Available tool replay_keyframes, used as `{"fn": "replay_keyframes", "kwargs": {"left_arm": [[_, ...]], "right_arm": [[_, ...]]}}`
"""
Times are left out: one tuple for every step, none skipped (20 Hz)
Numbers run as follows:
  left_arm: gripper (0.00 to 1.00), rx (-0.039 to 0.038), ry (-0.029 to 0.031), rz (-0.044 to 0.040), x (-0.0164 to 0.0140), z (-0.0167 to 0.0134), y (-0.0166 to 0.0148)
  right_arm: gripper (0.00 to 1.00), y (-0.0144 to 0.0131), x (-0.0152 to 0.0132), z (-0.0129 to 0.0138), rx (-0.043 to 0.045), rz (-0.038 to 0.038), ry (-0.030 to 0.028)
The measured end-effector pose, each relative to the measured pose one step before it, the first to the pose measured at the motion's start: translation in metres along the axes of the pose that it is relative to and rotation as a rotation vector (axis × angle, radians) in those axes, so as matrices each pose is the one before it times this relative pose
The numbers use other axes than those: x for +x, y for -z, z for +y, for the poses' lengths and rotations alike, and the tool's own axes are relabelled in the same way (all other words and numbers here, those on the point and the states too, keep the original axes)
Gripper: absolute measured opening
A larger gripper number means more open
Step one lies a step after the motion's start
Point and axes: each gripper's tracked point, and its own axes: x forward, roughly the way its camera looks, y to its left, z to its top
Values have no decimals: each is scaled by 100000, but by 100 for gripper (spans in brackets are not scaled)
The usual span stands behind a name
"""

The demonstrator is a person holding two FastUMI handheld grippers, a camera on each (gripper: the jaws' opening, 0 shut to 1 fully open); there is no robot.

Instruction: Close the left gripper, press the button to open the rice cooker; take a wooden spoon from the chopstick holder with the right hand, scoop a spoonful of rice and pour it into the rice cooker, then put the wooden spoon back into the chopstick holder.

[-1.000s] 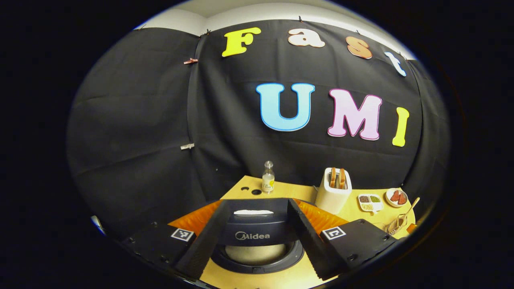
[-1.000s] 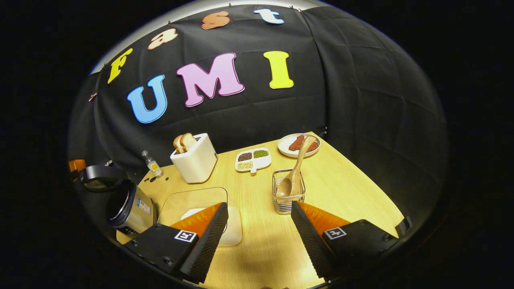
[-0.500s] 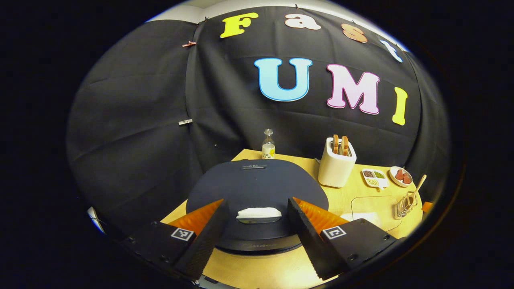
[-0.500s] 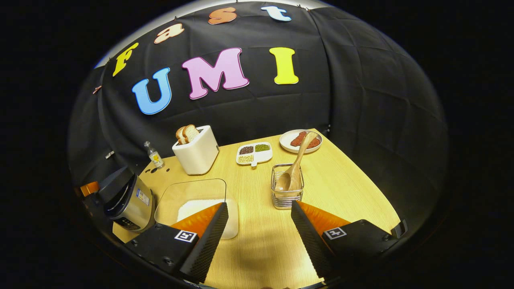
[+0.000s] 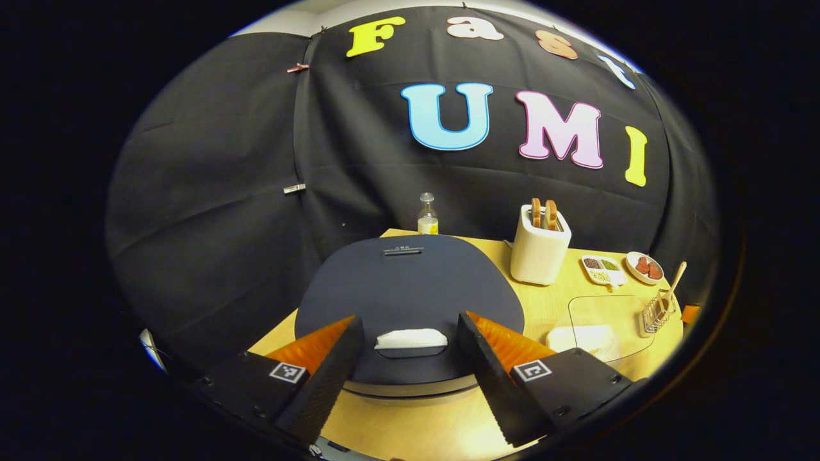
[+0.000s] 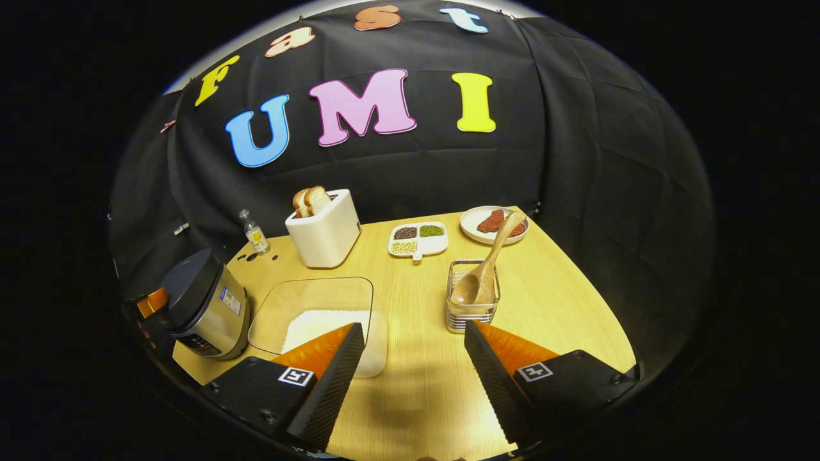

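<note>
Rice cooker (image 5: 410, 288) lid down. Left gripper (image 5: 407, 358) wide open over button (image 5: 410, 337): must shut, then press. Right gripper (image 6: 410, 371) wide open, holding nothing.

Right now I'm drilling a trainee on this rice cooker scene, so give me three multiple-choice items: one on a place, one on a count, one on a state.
1. Where is the wooden spoon?
A. in the wire chopstick holder
B. on the plate
C. in the rice container

2. How many bread slices stand in the toaster?
A. one
B. two
C. four

3. How is the rice cooker lid?
A. shut
B. open
C. taken off

Answers:
1. A: the bowl of the spoon sits inside the holder, and the handle leans out over its rim.
2. B: two slices poke up from the top.
3. A: the dark lid lies flat over the body, with the left hand-held gripper open on either side of the button.
</note>
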Motion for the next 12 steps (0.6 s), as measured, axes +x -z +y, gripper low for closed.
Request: {"fn": "replay_keyframes", "kwargs": {"left_arm": [[100,323,230,17,-93,-34,-2],[100,65,590,2431,294,-92,731],[100,-305,438,-892,-31,10,23],[100,312,483,593,-77,-104,211],[100,705,475,-923,53,70,-313],[100,154,410,-367,-26,96,-185],[100,-96,1074,-9,-10,-41,-173],[100,54,913,29,-56,-23,4],[100,-72,802,-510,-246,-90,-326],[100,-247,593,-2088,-589,-40,-661],[98,-440,1476,-3006,-232,-269,-986],[98,-880,1993,-3344,-1046,-603,-1194]], "right_arm": [[99,-26,6,339,-331,203,-697],[99,118,22,276,-406,181,-651],[99,34,30,279,-371,46,-636],[99,18,-86,223,-449,-84,-496],[99,39,-22,119,-526,-137,-282],[99,25,-139,100,-434,-86,-225],[99,-50,-180,127,-405,-158,-225],[99,-255,-190,28,-260,-608,-69],[99,-514,-214,46,-156,-1083,-63],[99,-600,-293,39,-154,-1620,-119],[99,-872,-300,115,-420,-2021,-143],[99,-913,-431,-12,-883,-2175,225]]}}
